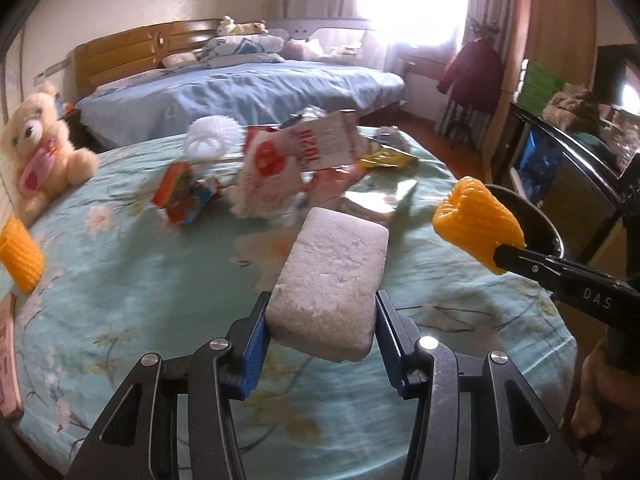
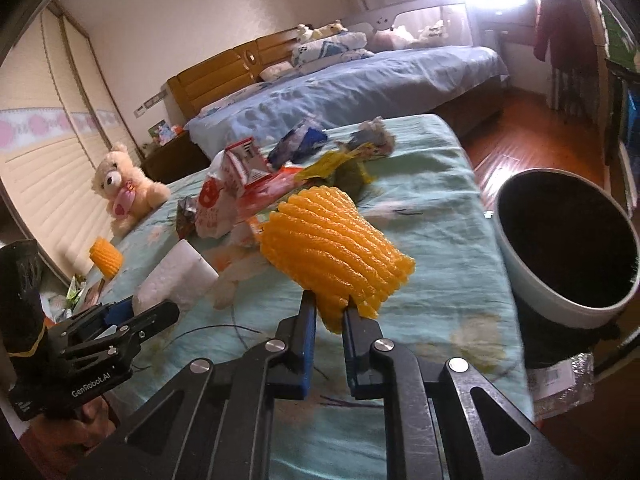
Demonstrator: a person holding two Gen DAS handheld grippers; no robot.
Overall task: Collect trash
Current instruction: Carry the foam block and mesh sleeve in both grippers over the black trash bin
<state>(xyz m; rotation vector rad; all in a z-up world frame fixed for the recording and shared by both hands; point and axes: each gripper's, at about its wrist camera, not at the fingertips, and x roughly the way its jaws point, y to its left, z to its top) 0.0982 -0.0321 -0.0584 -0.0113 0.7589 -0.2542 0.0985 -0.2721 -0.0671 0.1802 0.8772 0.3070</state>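
Observation:
My left gripper [image 1: 320, 312] is shut on a white foam block [image 1: 332, 276], held just above the floral bedspread [image 1: 120, 280]; the same block [image 2: 176, 276] shows at the left of the right wrist view. My right gripper [image 2: 330, 312] is shut on an orange foam net sleeve [image 2: 332, 240], lifted off the cover; this sleeve [image 1: 476, 220] appears at the right of the left wrist view. A heap of wrappers and cartons [image 1: 280, 160] lies farther back on the bed. A second orange net sleeve [image 1: 20, 256] rests at the left edge.
A round bin with a dark inside [image 2: 564, 244] stands on the floor right of the bed. A cream teddy bear [image 1: 40, 148] sits at the left by the wall. Beyond lies a second bed with blue bedding [image 1: 248, 92]. Dark furniture [image 1: 560, 168] lines the right.

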